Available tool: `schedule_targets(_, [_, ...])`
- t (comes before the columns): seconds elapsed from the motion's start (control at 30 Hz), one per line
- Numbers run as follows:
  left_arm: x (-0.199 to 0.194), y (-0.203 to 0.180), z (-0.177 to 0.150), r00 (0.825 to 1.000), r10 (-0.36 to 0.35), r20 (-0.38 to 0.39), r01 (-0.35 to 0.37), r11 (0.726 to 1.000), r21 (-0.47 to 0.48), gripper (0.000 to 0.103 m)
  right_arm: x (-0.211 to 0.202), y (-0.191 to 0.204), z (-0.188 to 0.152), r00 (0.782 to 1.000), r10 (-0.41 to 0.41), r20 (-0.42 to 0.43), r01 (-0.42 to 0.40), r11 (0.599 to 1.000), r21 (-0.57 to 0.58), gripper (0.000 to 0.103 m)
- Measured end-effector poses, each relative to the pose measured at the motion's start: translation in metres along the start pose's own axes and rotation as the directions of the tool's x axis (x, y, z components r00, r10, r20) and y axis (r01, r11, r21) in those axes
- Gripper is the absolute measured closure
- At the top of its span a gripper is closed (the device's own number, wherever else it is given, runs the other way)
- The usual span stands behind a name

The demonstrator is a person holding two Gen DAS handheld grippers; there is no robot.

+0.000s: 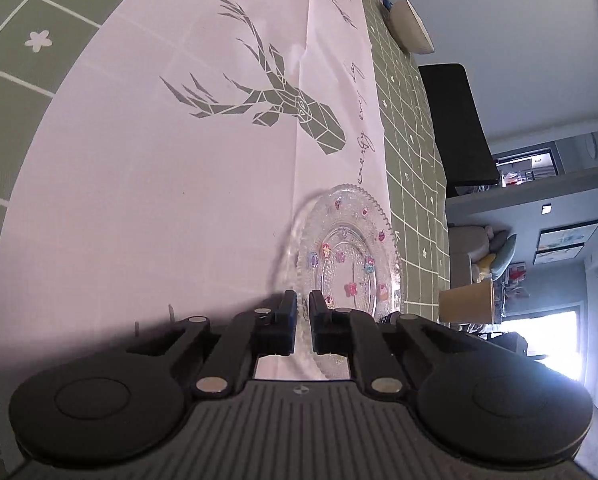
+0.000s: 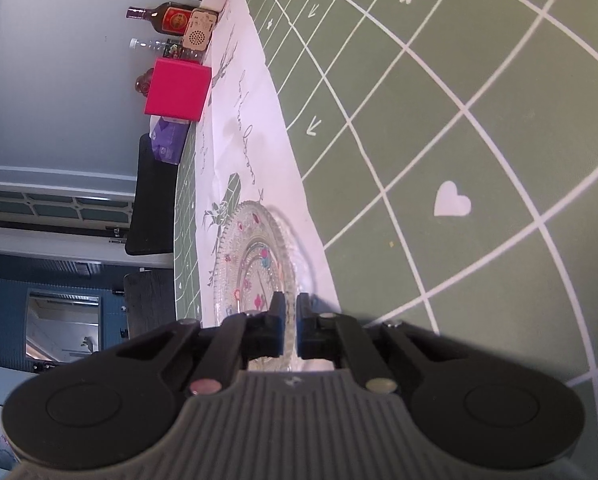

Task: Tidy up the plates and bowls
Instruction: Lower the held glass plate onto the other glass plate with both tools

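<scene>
The left hand-held gripper (image 1: 303,300) has its two fingers pinched close together on the near rim of a glass plate (image 1: 349,256); the rim sits in the thin gap between them. The right hand-held gripper (image 2: 290,302) does the same thing in its own view; its fingers squeeze the edge of the glass plate (image 2: 255,256), with only a narrow slit left between them. Both cameras are turned on their side, so the desk (image 1: 411,148) looks like a wall.

The plate is clear and bumpy, with a toothed edge and small pink, blue and purple flower pictures on it; it lies on a white cloth (image 1: 179,200) with a grey deer (image 1: 283,108) printed on it. Under the white cloth is a green cloth (image 2: 459,140) with white lines, hearts and flowers. It cannot be told whether the plate is lifted or still lying flat.

Far along the desk in the left view stands a white bowl (image 1: 411,26); a brown paper cup (image 1: 467,300) shows near the plate's side, past the desk edge. In the right view a pink box (image 2: 178,90) sits at the far edge of the desk; behind it are a dark bottle (image 2: 167,18), a clear bottle (image 2: 151,45) and a small wooden radio (image 2: 199,32).
</scene>
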State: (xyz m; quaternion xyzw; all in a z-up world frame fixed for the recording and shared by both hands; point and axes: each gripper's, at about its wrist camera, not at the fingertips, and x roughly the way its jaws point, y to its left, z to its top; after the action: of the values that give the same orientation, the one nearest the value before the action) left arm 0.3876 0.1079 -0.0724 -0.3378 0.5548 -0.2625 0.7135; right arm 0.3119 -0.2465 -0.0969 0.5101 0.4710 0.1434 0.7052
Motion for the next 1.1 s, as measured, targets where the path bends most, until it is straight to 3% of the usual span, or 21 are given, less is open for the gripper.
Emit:
schedule_targets(0.2, [0.002, 0.004, 0.003, 1.000, -0.020, 0.012, 0.020, 0.999, -0.025, 0.090, 0.002, 0.002, 0.001, 1.000, -0.003, 0.002, 0.003, 1.000, -0.015, 0.103])
schedule_targets(0.33, [-0.001, -0.014, -0.008, 0.997, 0.036, 0.074, -0.041, 0.996, 0.073, 0.094, 0.002, 0.011, -0.006, 0.999, -0.005, 0.039, 0.011, 0.990, -0.143, 0.099])
schedule_targets(0.43, [-0.003, -0.033, -0.020, 0.982, 0.116, 0.147, -0.140, 0.977, 0.163, 0.092, 0.002, 0.027, -0.015, 0.997, -0.042, 0.069, 0.060, 0.956, -0.289, 0.095])
schedule_targets(0.53, [-0.004, -0.037, -0.023, 0.980, 0.130, 0.151, -0.154, 0.975, 0.163, 0.092, 0.003, 0.022, -0.015, 0.996, -0.034, 0.079, 0.053, 0.966, -0.253, 0.095])
schedule_targets(0.97, [-0.033, -0.064, -0.038, 0.975, 0.123, 0.186, -0.165, 0.960, 0.227, 0.090, -0.020, 0.043, -0.035, 0.990, 0.035, 0.134, 0.006, 0.955, -0.298, 0.094])
schedule_targets(1.1, [-0.044, -0.078, -0.055, 0.977, 0.120, 0.176, -0.169, 0.941, 0.295, 0.087, -0.035, 0.054, -0.044, 0.989, 0.043, 0.139, 0.002, 0.950, -0.311, 0.094])
